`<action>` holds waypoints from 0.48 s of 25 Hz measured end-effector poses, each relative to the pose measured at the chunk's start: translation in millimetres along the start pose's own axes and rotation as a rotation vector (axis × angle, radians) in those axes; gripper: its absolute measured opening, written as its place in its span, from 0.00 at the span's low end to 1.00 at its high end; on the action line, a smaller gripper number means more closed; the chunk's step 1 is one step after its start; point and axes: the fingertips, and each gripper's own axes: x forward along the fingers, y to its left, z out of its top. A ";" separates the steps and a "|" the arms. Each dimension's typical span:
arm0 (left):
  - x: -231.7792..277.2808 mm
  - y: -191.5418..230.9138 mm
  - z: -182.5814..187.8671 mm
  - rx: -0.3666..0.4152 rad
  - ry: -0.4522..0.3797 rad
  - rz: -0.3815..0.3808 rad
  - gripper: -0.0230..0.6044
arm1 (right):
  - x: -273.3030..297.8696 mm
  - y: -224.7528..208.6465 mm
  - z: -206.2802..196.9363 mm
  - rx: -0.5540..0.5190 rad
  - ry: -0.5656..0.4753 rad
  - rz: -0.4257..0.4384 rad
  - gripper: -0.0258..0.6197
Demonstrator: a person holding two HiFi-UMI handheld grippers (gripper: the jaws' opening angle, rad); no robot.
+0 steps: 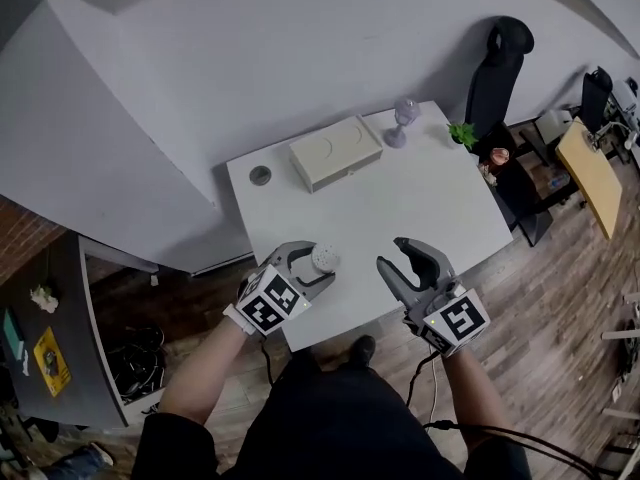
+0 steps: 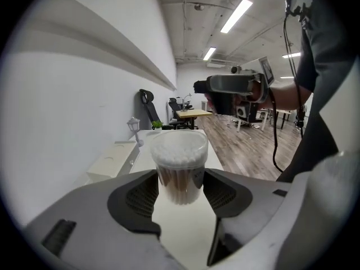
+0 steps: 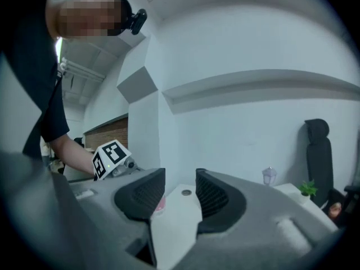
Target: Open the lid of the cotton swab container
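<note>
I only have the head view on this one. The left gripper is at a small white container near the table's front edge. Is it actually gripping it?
Observer: Yes. In the left gripper view, the left gripper has both pads against the sides of the cotton swab container.
Operator: Is the lid off?
Observer: No. The clear lid is on, with the white swab tips packed under it.
Operator: And the right gripper?
Observer: The right gripper view shows the right gripper with its jaws apart and nothing between them.
</note>
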 end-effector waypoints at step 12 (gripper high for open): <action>-39.1 -38.3 65.1 0.160 -0.009 -0.026 0.43 | 12.5 75.2 22.3 -0.195 0.078 0.407 0.46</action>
